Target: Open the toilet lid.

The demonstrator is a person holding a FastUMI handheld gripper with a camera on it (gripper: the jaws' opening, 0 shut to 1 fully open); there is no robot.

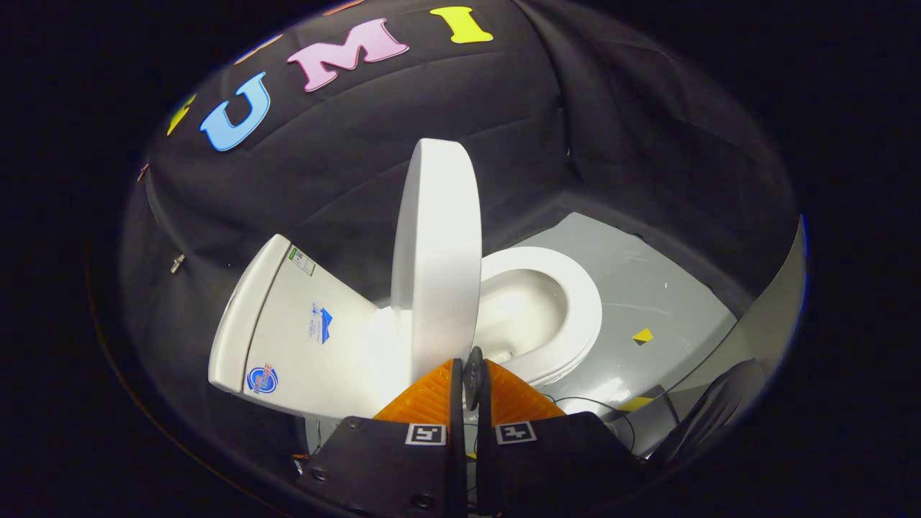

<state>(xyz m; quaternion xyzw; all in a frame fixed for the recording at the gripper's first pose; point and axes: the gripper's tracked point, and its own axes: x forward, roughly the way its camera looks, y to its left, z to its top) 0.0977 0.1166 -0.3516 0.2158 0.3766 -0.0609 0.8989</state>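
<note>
- The gripper (471, 370) has its two fingers drawn close together, with only a thin slit between them; nothing is clamped between them, and the tips sit at the lower edge of the lid.
- The toilet lid (437, 252) stands raised, roughly upright, directly ahead of the fingertips. It presents edge-on, its long axis running up and away from the tips toward the booth wall.
- Whether the fingertips touch the lid's lower edge or rest just short of it cannot be told.
- The tank (295, 324) lies on one side of the lid, the seat ring (575, 309) and bowl (518, 309) on the other. The lid stands between them near the hinge line.
- Judgement: the lid is mostly open. The remaining move is a push of its free edge further toward the tank until it rests there.
- The bowl is uncovered; no object is visible in it.
- The grey floor (647, 288) beyond the bowl carries a small yellow marker (642, 335), well apart from the toilet.
</note>
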